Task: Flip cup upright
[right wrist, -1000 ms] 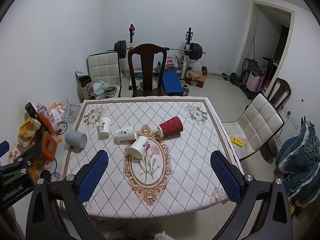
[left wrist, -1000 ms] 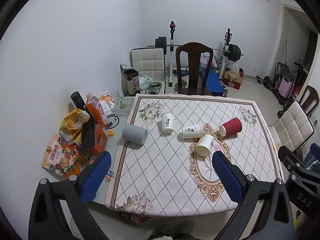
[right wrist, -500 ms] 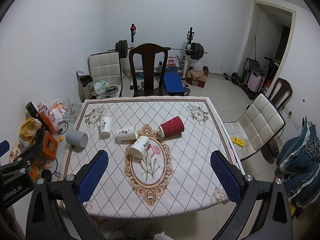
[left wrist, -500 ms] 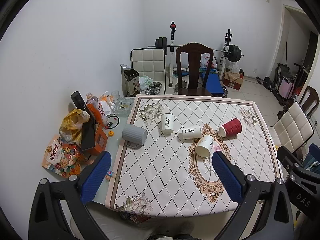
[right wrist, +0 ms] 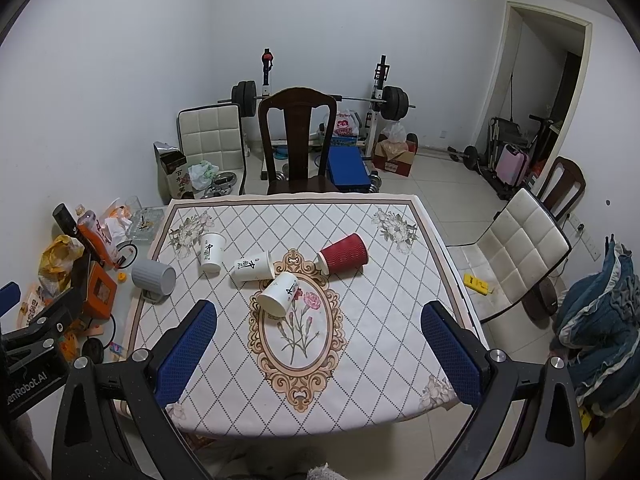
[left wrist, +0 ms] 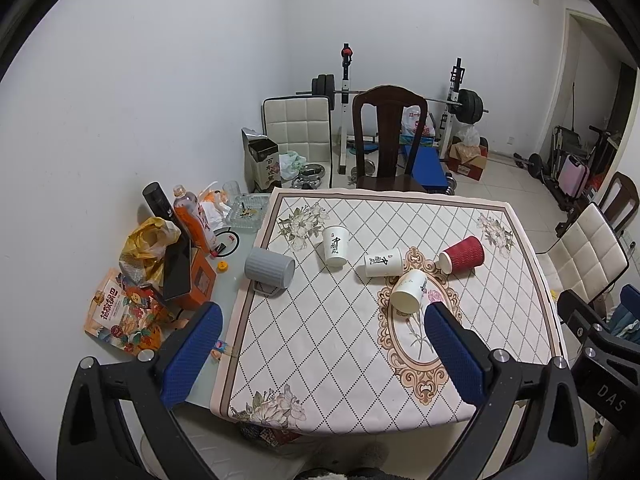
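The left gripper [left wrist: 322, 318] and right gripper [right wrist: 318, 316] hang spread and empty above the tabletop [right wrist: 392, 280], where, left to right, a grey mug [right wrist: 154, 278], white paper cups [right wrist: 252, 266] and a red cup [right wrist: 344, 256] lie tipped; the paper walls look light and crushable, best pinched gently mid-body.

Dark wooden chair [right wrist: 298, 140] behind table; barbell rack [right wrist: 320, 98] by wall.

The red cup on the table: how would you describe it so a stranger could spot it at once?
Start at the patterned tablecloth and find the oval floral medallion in its middle. Just past the medallion's far right edge lies the red cup, tipped on its side with its mouth facing left. It is the only red, ripple-walled cup; the three paper cups near it are white with black lettering, and the grey mug is off at the left edge.
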`<move>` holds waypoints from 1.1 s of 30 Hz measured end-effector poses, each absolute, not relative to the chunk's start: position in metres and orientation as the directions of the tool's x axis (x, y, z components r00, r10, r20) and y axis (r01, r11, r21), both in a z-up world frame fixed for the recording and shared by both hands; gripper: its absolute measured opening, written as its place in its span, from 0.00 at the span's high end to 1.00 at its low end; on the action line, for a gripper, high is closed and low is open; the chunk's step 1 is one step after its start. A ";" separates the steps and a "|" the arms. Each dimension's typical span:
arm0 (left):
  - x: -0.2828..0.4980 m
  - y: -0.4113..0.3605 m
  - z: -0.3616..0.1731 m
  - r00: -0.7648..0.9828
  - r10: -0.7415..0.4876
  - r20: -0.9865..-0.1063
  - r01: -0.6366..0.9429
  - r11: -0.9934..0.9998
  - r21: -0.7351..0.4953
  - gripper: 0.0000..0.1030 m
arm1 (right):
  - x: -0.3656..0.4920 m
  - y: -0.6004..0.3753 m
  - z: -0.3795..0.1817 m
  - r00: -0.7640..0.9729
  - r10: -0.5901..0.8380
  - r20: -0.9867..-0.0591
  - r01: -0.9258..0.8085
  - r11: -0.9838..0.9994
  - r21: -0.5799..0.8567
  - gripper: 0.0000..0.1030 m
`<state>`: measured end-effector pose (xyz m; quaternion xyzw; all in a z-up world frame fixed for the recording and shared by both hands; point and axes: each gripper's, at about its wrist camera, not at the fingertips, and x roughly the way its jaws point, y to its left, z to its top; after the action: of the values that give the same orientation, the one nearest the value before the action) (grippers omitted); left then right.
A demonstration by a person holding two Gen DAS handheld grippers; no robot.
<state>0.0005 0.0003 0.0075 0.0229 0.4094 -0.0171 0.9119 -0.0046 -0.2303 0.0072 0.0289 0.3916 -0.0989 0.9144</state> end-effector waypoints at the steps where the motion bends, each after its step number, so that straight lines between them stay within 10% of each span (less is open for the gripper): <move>1: 0.000 0.000 0.008 0.664 -0.013 -0.748 0.050 0.998 0.027 0.00 | -0.005 -0.231 0.007 0.674 -0.157 -0.722 0.203 0.979 -0.023 0.00; 33: -0.005 0.001 0.000 0.657 -0.017 -0.753 0.051 0.998 0.022 0.00 | -0.005 -0.229 0.005 0.672 -0.154 -0.725 0.197 0.980 -0.026 0.00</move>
<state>-0.0050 0.0008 0.0001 0.0205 0.4136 -0.0185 0.9101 -0.0055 -0.2289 0.0051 0.0273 0.3937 -0.0960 0.9138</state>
